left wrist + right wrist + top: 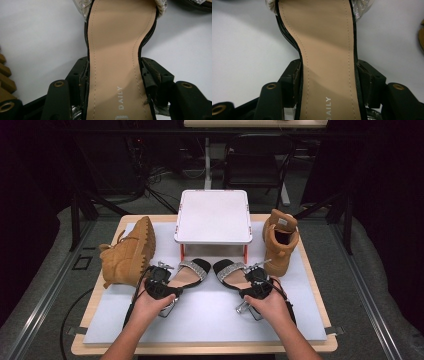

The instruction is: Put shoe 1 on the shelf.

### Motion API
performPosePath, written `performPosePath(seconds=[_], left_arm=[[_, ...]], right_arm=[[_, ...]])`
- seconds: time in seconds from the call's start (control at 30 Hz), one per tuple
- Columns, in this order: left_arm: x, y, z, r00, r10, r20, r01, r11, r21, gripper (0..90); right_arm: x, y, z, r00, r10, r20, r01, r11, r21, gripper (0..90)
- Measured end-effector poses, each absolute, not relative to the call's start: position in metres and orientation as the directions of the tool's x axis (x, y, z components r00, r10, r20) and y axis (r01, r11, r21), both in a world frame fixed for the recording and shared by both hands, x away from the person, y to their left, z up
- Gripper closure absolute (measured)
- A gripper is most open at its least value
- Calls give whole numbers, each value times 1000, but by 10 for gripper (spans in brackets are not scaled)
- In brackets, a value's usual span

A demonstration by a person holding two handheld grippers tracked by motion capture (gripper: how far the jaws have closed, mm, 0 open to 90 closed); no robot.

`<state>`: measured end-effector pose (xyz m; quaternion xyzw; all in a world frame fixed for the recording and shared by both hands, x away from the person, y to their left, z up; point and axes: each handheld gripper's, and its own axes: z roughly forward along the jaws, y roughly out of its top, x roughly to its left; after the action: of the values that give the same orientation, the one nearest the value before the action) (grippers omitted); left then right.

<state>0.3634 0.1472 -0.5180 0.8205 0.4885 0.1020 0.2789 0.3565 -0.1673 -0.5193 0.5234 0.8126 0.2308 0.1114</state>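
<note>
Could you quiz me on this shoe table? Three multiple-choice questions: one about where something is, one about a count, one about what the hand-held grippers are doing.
1. Where is the white stand?
A. between the boots
B. left of both boots
C. on the floor

2. How many sandals are there?
A. one
B. two
C. four

3. The left hand-held gripper is
A. wide open over bare table
B. shut on a boot
C. shut on the left sandal

Answers: 1 A, a tan boot flanks each side. 2 B, one per gripper. 3 C, its pads press the sole's edges.

boots (127, 252) flanking, stand (213, 217) blocking ahead
</note>
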Motion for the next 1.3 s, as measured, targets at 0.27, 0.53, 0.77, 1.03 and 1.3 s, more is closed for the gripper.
performPosePath(seconds=[0.27, 0.53, 0.77, 1.03, 1.3], left_arm=[[371, 140, -522, 488, 869, -86, 743, -362, 562, 427], [370, 138, -525, 481, 873, -76, 748, -363, 556, 423], [372, 143, -524, 474, 869, -144, 762, -323, 561, 402], [374, 144, -517, 486, 862, -144, 751, -327, 574, 392], [371, 145, -498, 503, 857, -114, 717, -340, 608, 394]], right_arm=[[366, -159, -521, -396, 916, 60, 811, 318, 492, 419], [366, -157, -522, -383, 922, 49, 809, 310, 499, 415], [363, -159, -521, -377, 922, 91, 800, 274, 534, 398], [360, -158, -521, -377, 923, 80, 789, 275, 549, 387], [357, -161, -510, -380, 922, 74, 774, 273, 571, 406]])
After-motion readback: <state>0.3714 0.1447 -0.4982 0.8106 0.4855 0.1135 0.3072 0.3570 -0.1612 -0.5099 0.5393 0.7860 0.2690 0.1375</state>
